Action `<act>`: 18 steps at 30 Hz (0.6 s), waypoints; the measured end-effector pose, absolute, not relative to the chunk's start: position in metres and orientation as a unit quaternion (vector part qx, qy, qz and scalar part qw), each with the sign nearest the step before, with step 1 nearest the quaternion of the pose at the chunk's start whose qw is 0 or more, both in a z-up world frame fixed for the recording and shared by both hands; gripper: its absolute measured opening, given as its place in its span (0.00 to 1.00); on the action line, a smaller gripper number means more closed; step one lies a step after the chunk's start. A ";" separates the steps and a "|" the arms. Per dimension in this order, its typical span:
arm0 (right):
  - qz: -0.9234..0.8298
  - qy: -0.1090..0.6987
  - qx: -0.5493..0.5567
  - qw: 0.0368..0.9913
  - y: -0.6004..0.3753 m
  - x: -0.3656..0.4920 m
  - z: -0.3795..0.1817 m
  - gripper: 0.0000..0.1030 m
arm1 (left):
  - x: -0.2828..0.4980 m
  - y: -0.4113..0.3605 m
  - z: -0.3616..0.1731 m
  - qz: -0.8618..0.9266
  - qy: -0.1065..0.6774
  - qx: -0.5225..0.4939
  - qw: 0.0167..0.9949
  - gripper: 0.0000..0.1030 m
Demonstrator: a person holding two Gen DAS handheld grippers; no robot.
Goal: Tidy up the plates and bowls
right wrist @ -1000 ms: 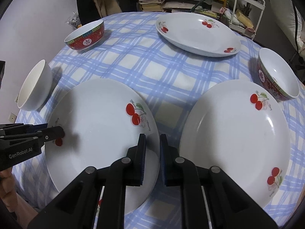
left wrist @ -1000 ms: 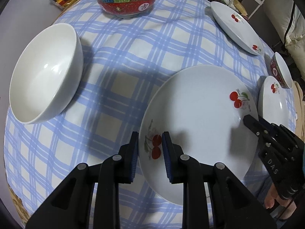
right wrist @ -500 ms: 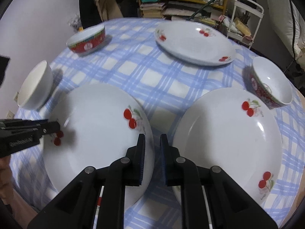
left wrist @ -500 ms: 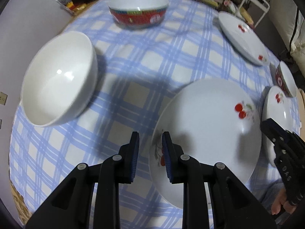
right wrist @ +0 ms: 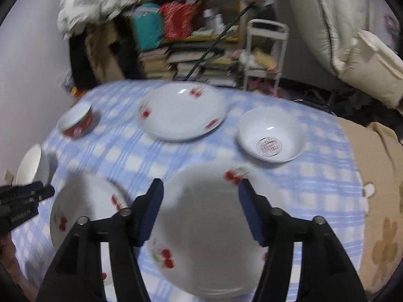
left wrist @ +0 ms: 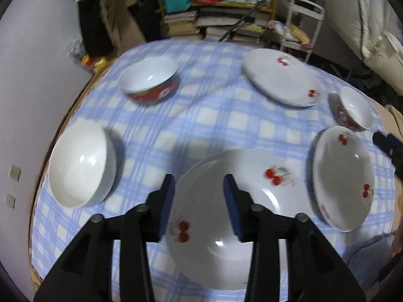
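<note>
Three white cherry plates and several bowls lie on a blue checked tablecloth. My left gripper hovers above the near plate, its jaws opening with nothing between them. A plain white bowl sits to its left and a red bowl further back. My right gripper hangs over the other near plate, jaws also opening and empty. Beyond it are the far plate and a small bowl with a red mark inside.
Behind the table stand a cluttered shelf with stacked books and a white cart. A cream cushion fills the right. A beige flowered cloth covers the table's right edge. A wall runs along the left.
Both grippers have risen and tipped up, so the room behind the table shows. Their jaws, nearly shut half a second ago, stand apart. The dishes have not moved.
</note>
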State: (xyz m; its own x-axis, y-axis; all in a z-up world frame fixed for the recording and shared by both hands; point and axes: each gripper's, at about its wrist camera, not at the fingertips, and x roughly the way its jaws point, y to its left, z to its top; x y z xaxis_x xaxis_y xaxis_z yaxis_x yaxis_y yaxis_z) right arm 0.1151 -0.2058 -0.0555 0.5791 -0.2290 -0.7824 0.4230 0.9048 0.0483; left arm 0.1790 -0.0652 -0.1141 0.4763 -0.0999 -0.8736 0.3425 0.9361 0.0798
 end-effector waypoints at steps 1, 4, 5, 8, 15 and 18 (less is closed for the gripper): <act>-0.191 0.415 0.120 0.881 -0.213 0.113 -0.050 0.71 | 0.176 -0.071 -0.110 -0.133 0.488 0.131 0.853 0.43; -0.214 0.399 0.128 0.882 -0.232 0.104 -0.033 0.92 | 0.169 -0.092 -0.099 -0.147 0.470 0.147 0.858 0.50; -0.224 0.391 0.136 0.882 -0.240 0.100 -0.026 0.95 | 0.168 -0.098 -0.097 -0.150 0.467 0.150 0.858 0.51; -0.229 0.379 0.151 0.884 -0.254 0.091 -0.012 1.00 | 0.164 -0.114 -0.089 -0.162 0.457 0.157 0.860 0.67; -0.224 0.390 0.140 0.882 -0.268 0.080 -0.005 1.00 | 0.162 -0.148 -0.074 -0.182 0.440 0.171 0.862 0.75; -0.211 0.397 0.142 0.882 -0.273 0.076 -0.008 1.00 | 0.163 -0.158 -0.074 -0.187 0.446 0.174 0.858 0.76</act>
